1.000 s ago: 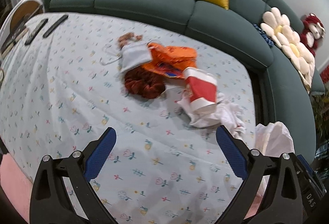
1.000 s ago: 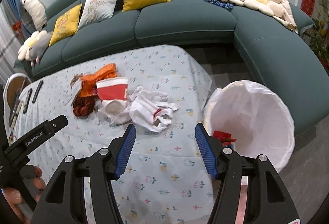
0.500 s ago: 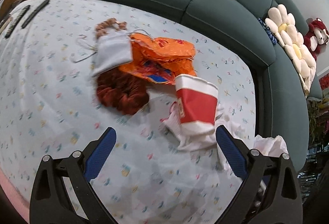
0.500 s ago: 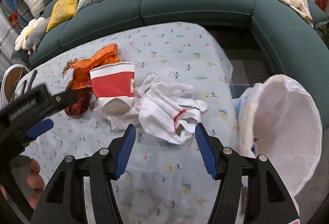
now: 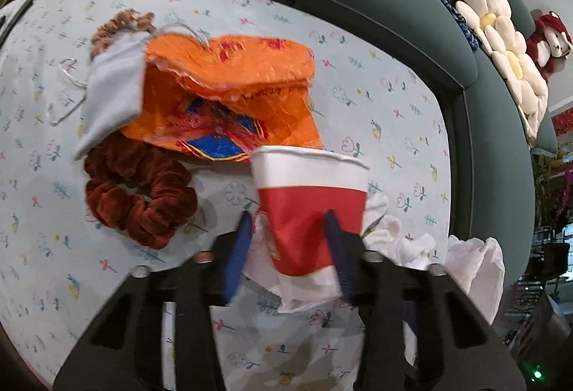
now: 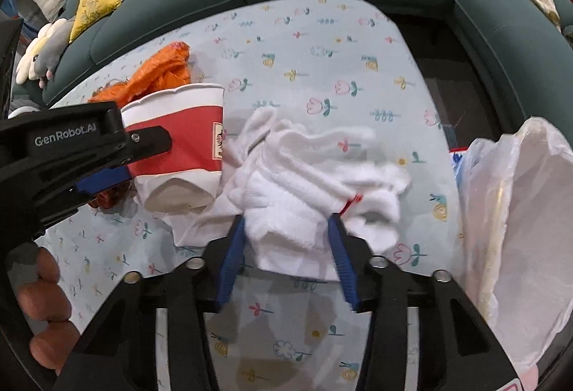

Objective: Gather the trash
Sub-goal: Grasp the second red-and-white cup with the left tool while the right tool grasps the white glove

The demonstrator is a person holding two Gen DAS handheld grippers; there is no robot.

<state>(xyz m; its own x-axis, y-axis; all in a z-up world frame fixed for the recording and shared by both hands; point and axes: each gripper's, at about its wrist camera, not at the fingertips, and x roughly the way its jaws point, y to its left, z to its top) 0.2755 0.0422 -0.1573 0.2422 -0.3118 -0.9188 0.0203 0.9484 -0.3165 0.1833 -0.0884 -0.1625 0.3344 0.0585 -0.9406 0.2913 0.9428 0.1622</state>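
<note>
Two views. Left wrist: the left gripper (image 5: 288, 222), jaws just closing, brackets the tipped red-and-white paper cup (image 5: 311, 208) on the floral tablecloth (image 5: 394, 111). Right wrist: the right gripper (image 6: 286, 229), also narrowing, pinches the white glove (image 6: 308, 190) beside the bag (image 6: 515, 211).

Red-and-white cup (image 5: 311, 208), orange wrapper (image 5: 232, 93), floral pale-blue tablecloth (image 5: 358, 75).

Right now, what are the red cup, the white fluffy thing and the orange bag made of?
Cup: probably paper, matte, with a rolled rim and a dented mouth.
White thing: soft knitted cloth, fuzzy; it looks like gloves.
Orange bag: likely thin plastic, shiny and crinkled, with a jagged torn edge.
</note>
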